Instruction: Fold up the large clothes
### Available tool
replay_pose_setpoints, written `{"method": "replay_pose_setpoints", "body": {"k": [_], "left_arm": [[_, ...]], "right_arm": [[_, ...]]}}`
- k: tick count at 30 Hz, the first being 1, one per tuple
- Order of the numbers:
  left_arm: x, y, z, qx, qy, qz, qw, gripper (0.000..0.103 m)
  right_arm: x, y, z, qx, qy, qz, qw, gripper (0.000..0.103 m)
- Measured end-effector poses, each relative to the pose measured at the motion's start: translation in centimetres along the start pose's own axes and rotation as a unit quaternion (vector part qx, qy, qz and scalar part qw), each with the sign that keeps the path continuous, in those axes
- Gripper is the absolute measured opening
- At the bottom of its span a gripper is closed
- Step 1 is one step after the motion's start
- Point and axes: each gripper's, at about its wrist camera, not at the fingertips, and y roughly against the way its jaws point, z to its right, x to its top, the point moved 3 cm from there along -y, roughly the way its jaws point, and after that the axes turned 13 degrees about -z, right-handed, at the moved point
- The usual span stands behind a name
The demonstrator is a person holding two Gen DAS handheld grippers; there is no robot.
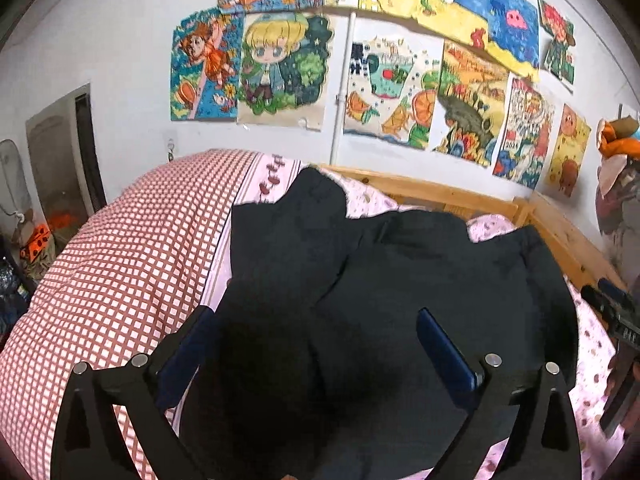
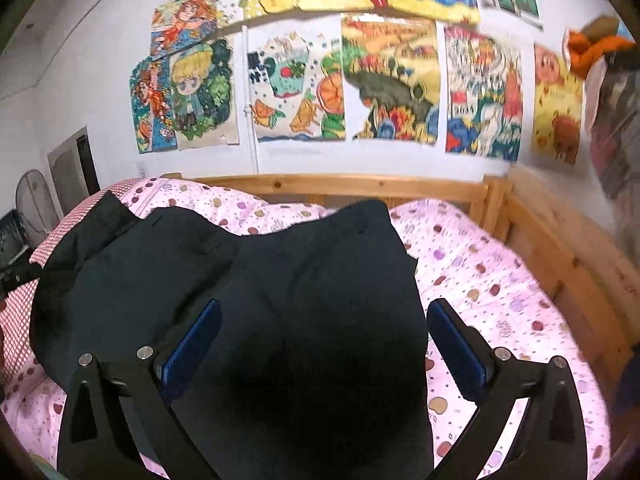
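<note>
A large black garment lies spread and rumpled on a bed; it also shows in the right wrist view. My left gripper is open above the garment's near part, its blue pads wide apart with dark cloth below them. My right gripper is open too, hovering over the garment's right part, its right pad over the pink sheet. The right gripper's black body shows at the left wrist view's right edge. Neither gripper holds cloth.
The bed has a pink spotted sheet and a red-and-white checked quilt on the left. A wooden bed frame runs along the far and right sides. Colourful drawings cover the white wall behind.
</note>
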Motion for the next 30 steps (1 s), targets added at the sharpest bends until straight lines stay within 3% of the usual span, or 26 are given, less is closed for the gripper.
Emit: {"method": "replay_pose_setpoints", "body": {"k": [5, 11, 19, 26, 30], "left_arm": [[-0.7, 3.4, 1.5, 0.023, -0.014, 0.018, 0.9995, 0.103], [-3.0, 8.5, 2.4, 0.018, -0.043, 0.059, 0.9972, 0.103], [-5.2, 13.2, 2.7, 0.017, -0.043, 0.075, 0.9961, 0.103], [-7.9, 15.5, 3.2, 0.023, -0.030, 0.078, 0.9963, 0.103], [-9.6, 16.3, 3.6, 0.027, -0.018, 0.075, 0.9967, 0.103]], "right_arm": [[-0.2, 3.5, -1.6, 0.022, 0.005, 0.015, 1.000, 0.101], [-1.2, 7.8, -3.9, 0.034, 0.016, 0.046, 0.998, 0.101], [-3.4, 13.3, -6.5, 0.046, 0.032, 0.065, 0.996, 0.101], [-5.2, 17.3, -8.0, 0.042, 0.072, 0.060, 0.995, 0.101], [-6.9, 19.0, -8.4, 0.063, 0.067, 0.038, 0.995, 0.101]]}}
